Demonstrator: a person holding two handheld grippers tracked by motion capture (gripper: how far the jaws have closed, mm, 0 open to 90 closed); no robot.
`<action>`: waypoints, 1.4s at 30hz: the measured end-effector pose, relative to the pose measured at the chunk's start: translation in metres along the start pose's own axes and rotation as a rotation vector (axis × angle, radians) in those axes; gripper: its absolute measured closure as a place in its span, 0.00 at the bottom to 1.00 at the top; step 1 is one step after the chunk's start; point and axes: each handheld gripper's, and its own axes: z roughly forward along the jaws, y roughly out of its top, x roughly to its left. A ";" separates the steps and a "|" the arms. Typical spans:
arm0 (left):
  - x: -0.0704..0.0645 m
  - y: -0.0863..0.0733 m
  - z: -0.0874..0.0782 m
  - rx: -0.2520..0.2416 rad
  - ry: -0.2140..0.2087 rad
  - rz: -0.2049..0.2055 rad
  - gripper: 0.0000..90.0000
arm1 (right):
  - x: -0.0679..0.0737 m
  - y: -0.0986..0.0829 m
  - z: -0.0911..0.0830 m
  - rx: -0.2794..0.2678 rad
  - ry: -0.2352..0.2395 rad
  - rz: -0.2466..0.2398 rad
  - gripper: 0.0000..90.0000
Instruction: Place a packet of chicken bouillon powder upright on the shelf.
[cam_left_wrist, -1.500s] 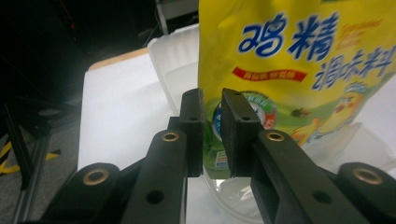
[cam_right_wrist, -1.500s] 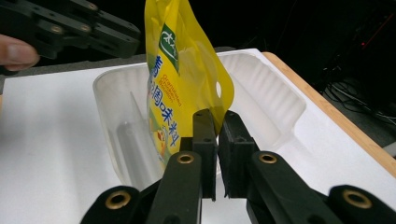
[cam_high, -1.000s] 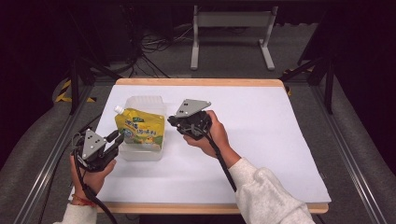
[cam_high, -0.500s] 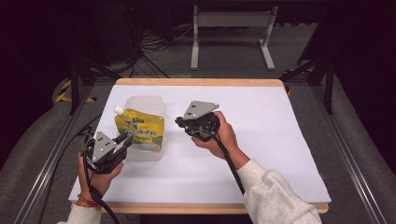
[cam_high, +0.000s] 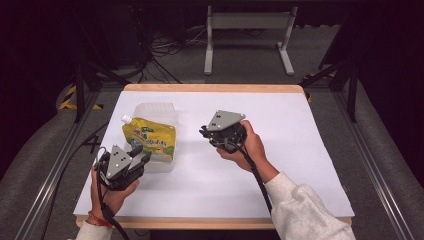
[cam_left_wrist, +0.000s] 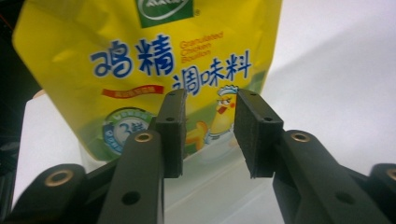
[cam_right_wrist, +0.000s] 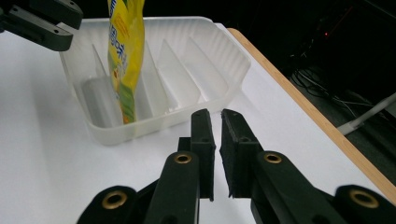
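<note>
A yellow chicken-bouillon pouch (cam_high: 149, 140) with a white spout stands upright in a clear plastic tray (cam_high: 152, 110) with dividers, at the table's left. My left gripper (cam_high: 140, 154) is at the tray's near edge, open, and points at the pouch. In the left gripper view the pouch (cam_left_wrist: 140, 60) is just beyond the spread pads (cam_left_wrist: 173, 126), not between them. My right gripper (cam_high: 204, 132) is held at mid-table, right of the tray, shut on nothing. In the right gripper view its jaws (cam_right_wrist: 218, 114) point at the tray (cam_right_wrist: 210, 60) and the pouch (cam_right_wrist: 125, 51).
The white table top (cam_high: 300, 165) has a wooden edge at the far and near sides. Metal rails run along both sides of the table. A grey stand and cables lie on the floor beyond the far edge.
My left gripper has moved right and slightly nearer, toward the tray's near edge. My right gripper has drifted right, away from the tray. The pouch has not moved.
</note>
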 end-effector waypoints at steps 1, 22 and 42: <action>-0.002 0.000 0.000 0.002 -0.003 0.001 0.69 | -0.001 -0.002 -0.001 0.005 -0.006 -0.004 0.91; -0.035 -0.005 0.011 0.049 -0.051 0.085 0.38 | -0.009 -0.038 -0.031 0.065 -0.080 -0.037 0.75; -0.065 -0.006 0.016 0.049 -0.145 0.157 0.27 | -0.015 -0.092 -0.070 0.093 -0.150 0.023 0.55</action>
